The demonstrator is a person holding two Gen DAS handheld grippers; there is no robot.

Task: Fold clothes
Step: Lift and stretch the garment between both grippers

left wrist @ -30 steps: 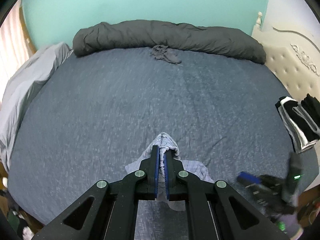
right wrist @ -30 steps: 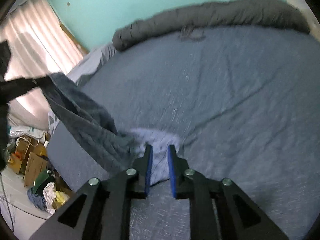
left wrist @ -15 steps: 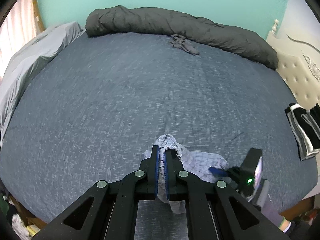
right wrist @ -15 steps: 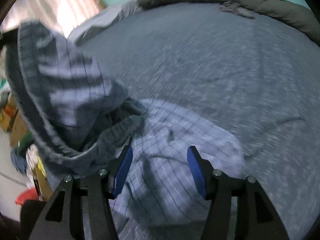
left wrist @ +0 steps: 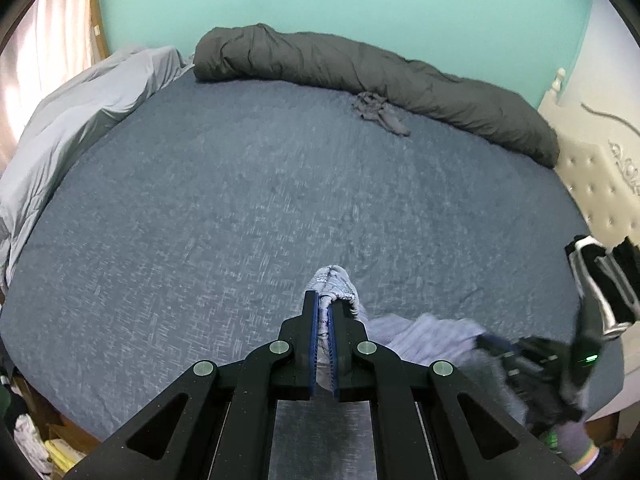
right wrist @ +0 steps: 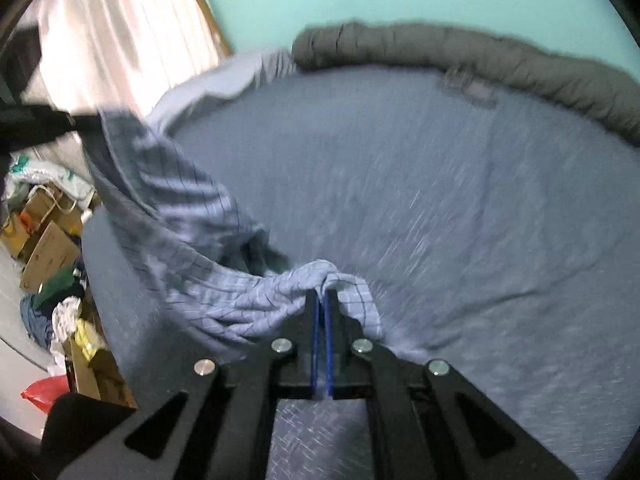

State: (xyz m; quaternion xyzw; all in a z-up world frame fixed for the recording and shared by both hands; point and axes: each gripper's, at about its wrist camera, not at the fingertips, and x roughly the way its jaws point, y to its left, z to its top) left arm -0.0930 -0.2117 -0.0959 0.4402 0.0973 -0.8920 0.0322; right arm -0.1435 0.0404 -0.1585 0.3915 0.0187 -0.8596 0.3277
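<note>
A light blue checked garment (left wrist: 424, 334) hangs stretched between my two grippers above the dark blue bed sheet (left wrist: 280, 200). My left gripper (left wrist: 324, 300) is shut on a bunched edge of it, and cloth sticks out past the fingertips. In the right wrist view my right gripper (right wrist: 321, 296) is shut on another gathered edge of the checked garment (right wrist: 192, 264). From there the cloth rises to the upper left, where my left gripper (right wrist: 86, 120) holds it, blurred. The right gripper (left wrist: 490, 342) also shows blurred at the lower right of the left wrist view.
A rolled dark grey duvet (left wrist: 380, 76) lies along the far side of the bed, with a small crumpled grey garment (left wrist: 378, 114) before it. Folded black and white clothes (left wrist: 600, 284) sit by the tufted headboard (left wrist: 600, 184). Boxes and clutter (right wrist: 52, 240) cover the floor.
My right gripper, open over the checked garment half a second ago, has closed on its edge and lifted it. My left gripper has kept its hold and shifted sideways.
</note>
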